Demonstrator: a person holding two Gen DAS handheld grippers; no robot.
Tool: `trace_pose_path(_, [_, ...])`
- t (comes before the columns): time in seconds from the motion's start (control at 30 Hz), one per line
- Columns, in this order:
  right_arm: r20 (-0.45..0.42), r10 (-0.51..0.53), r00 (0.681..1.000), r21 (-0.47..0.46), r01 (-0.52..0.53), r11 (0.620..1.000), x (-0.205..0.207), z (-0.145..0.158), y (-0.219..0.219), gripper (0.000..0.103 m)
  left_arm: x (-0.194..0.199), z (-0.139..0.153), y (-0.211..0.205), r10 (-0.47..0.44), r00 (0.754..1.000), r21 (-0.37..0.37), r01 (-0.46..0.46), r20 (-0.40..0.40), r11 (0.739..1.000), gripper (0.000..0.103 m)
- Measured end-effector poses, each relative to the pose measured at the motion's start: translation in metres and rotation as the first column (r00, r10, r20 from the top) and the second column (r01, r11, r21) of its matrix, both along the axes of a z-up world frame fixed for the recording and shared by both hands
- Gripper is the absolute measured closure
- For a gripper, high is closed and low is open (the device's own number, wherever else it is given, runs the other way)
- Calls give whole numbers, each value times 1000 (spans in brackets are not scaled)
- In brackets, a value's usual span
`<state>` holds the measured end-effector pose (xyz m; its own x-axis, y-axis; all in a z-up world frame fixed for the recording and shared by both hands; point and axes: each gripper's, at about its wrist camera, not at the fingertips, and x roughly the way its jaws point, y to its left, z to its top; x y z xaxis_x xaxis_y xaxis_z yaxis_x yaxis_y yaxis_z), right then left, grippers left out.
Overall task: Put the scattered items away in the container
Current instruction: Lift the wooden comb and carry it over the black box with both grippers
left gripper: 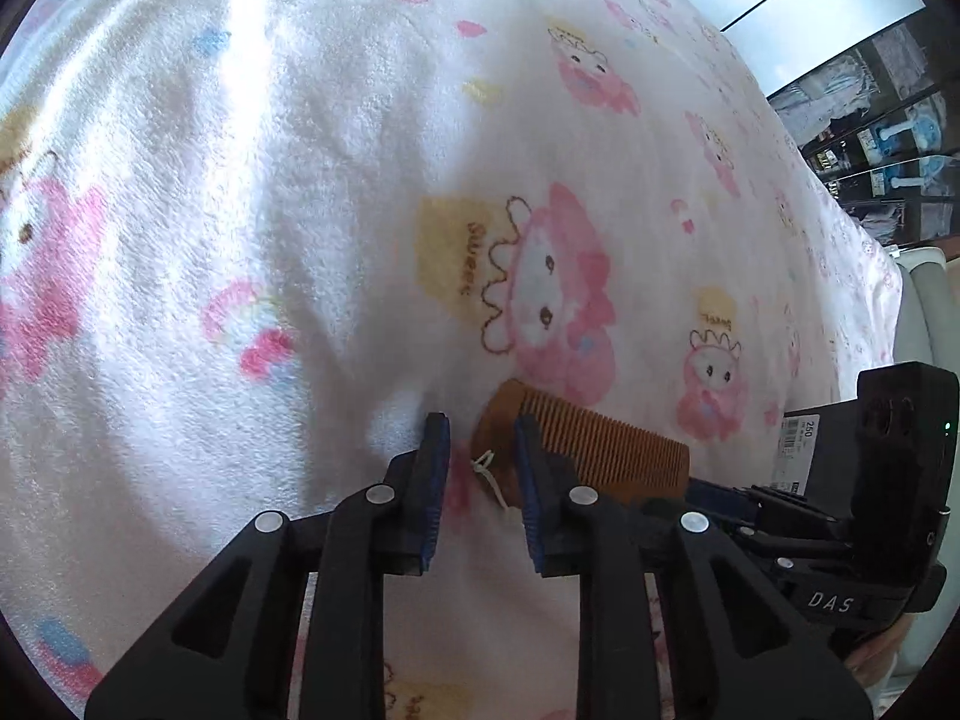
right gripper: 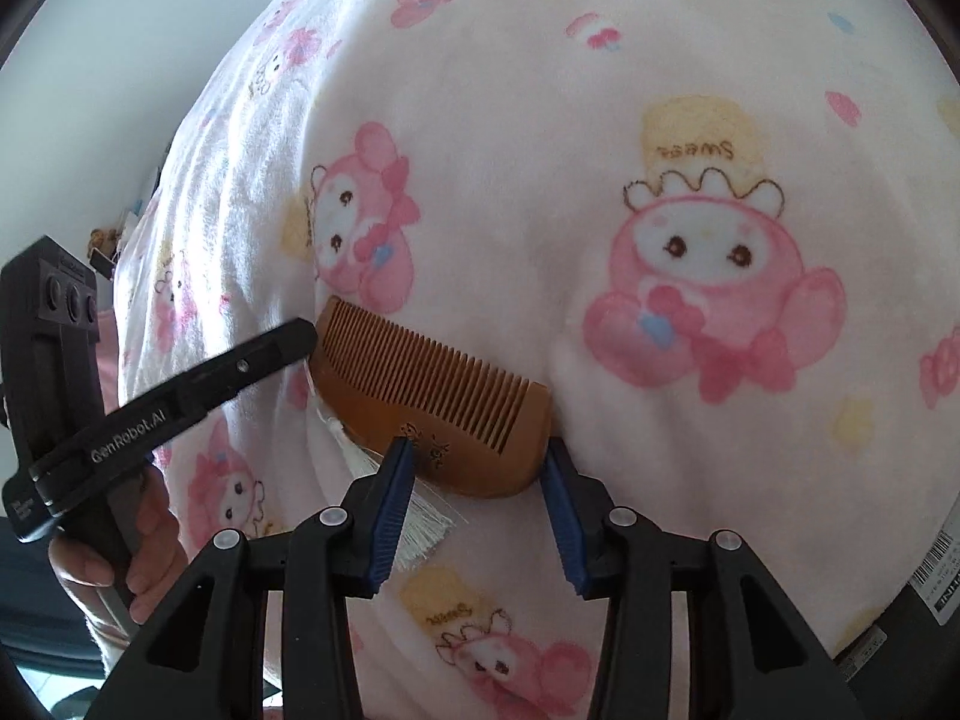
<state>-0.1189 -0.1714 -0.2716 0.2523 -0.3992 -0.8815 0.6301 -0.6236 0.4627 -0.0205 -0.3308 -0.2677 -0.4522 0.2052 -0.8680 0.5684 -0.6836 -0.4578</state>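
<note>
Left wrist view: left tongs (left gripper: 480, 438) point steeply down at a fleecy cartoon-print blanket (left gripper: 270, 180), blue pads spread a little with a gap between them. The wooden comb (left gripper: 591, 450) lies flat just ahead, its near end and white cord (left gripper: 489, 471) showing in the gap; the right-hand pad overlaps the comb's end, but whether it touches I cannot tell, and nothing is pinched. Right wrist view: right tongs (right gripper: 477, 462) stand spread wider, one pad at either side of the comb's (right gripper: 432, 396) solid spine, teeth pointing away; the pads look close to the wood, not pressing. A white tassel (right gripper: 420, 522) trails under the left pad. The left tongs reach in from the side, tips at the comb's far end, a hand (right gripper: 141, 546) on the handle. No container clearly in view. Judgement: the right tongs have the better line; close squarely across the spine, not the teeth, keep the tassel clear of the pads, and let the left steady the far end so the comb does not slide on the soft pile.
</note>
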Motion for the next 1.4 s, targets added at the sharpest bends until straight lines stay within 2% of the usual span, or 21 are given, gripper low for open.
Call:
trace_pose_path(0.1, [-25, -37, 999, -52, 35, 998, -8, 5, 0, 63, -9, -11, -1, -17, 1000, 22, 17, -24, 1000, 76])
trace_pose_path(0.17, [4, -65, 998, -54, 65, 996, -15, 0, -3, 68, -12, -14, -2, -11, 1000, 31, 11, -5, 999, 77])
trace_pose_path(0.2, [2, -72, 997, -42, 72, 997, -16, -2, -2, 74, -12, -10, -1, -20, 1000, 22, 21, -11, 1000, 77])
trace_pose_path(0.3, [-16, -91, 996, -71, 90, 993, -14, 10, 3, 77, -8, 12, 7, -45, 998, 12, 46, -52, 999, 80])
trace_pose_path(0.33, [-30, -104, 994, -86, 101, 991, -6, 14, 22, 77, -7, 21, 11, -58, 996, 17, 59, -71, 998, 81])
trace_pose_path(0.47, [-57, -168, 984, -177, 155, 972, -1, 58, 57, 77, -3, 67, 38, -115, 983, -14, 114, -146, 993, 81])
trace_pose_path(0.67, [-142, -292, 946, -269, 247, 931, 17, 117, 129, 77, -25, 139, 102, -244, 941, -98, 226, -237, 969, 81])
trace_pose_path(0.87, [-214, -413, 885, -343, 328, 880, 23, 162, 216, 76, -34, 187, 177, -379, 873, -136, 354, -308, 925, 81])
trace_pose_path(1.03, [-252, -491, 834, -334, 401, 853, 11, 179, 289, 75, -71, 195, 257, -472, 821, -141, 451, -320, 881, 80])
trace_pose_path(1.13, [-290, -517, 805, -293, 439, 849, -4, 180, 330, 74, -101, 181, 301, -534, 789, -127, 522, -303, 843, 80])
trace_pose_path(1.23, [-320, -536, 781, -240, 481, 843, -25, 172, 365, 74, -132, 162, 342, -593, 764, -111, 586, -252, 802, 80])
trace_pose_path(1.33, [-335, -551, 764, -207, 511, 835, -48, 158, 389, 74, -156, 145, 370, -625, 746, -103, 620, -229, 778, 80])
trace_pose_path(1.4, [-311, -560, 768, -194, 525, 828, -65, 145, 402, 74, -172, 134, 380, -629, 747, -94, 625, -217, 775, 80])
